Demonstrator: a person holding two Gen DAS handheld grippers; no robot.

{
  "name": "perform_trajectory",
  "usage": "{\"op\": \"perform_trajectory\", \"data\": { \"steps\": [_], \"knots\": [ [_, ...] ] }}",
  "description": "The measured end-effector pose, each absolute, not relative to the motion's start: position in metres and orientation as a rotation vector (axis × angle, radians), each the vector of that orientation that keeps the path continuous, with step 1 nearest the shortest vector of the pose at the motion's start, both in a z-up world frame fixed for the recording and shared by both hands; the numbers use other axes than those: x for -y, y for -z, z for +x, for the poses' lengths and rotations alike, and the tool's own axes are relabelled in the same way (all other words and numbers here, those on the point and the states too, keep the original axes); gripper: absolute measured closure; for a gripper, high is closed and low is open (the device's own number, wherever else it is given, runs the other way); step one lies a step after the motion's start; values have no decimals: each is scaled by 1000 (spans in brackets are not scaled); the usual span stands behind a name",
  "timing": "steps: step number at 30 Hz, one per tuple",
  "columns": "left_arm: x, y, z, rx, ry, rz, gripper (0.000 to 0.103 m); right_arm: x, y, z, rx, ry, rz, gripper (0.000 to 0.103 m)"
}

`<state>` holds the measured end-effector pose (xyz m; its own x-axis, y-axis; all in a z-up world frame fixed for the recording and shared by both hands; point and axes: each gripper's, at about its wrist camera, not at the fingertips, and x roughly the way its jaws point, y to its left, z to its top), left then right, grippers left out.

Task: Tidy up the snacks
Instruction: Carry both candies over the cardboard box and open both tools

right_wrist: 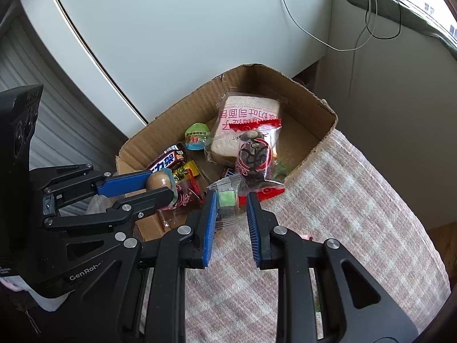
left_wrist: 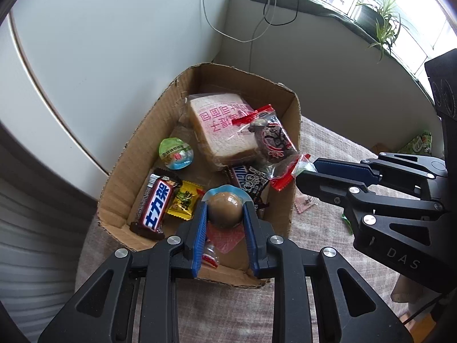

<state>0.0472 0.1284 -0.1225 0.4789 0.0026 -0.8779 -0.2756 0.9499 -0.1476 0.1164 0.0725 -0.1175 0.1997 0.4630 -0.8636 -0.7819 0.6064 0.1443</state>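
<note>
1. Left gripper over the near end of the cardboard box, fingers clenched on a brown ball-shaped snack sealed in clear wrap with a blue edge.
2. Right gripper at the box's near right corner, fingers either side of a small clear packet with a green sweet; whether pinched tight or merely framed, cannot tell.
3. Inside the box: wrapped sliced bread at the far end, with a red-sealed bag of dark snack lying across it and over the right wall.
4. Green-lidded jelly cup by the left wall, Snickers bar near the front left corner, yellow packet just beside it.
5. Box on a checked pinkish cloth, against a white wall.
6. Pink wrapped sweet on the cloth outside the box's right wall.
</note>
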Motion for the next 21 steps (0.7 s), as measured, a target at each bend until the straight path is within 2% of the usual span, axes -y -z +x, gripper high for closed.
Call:
{"op": "perform_trajectory", "data": {
  "steps": [19,20,21],
  "knots": [
    [-157,132,45,-1073,-237,-317,79,-111,127,123,-1057,-909,-418,79],
    [-157,132,45,-1075,-239,-318,79,-111,127,124,-1057,-908,-422,76],
    [-158,132,45,-1078,-240,-318,78,-111,127,124,-1057,-906,-425,68]
  ]
}}
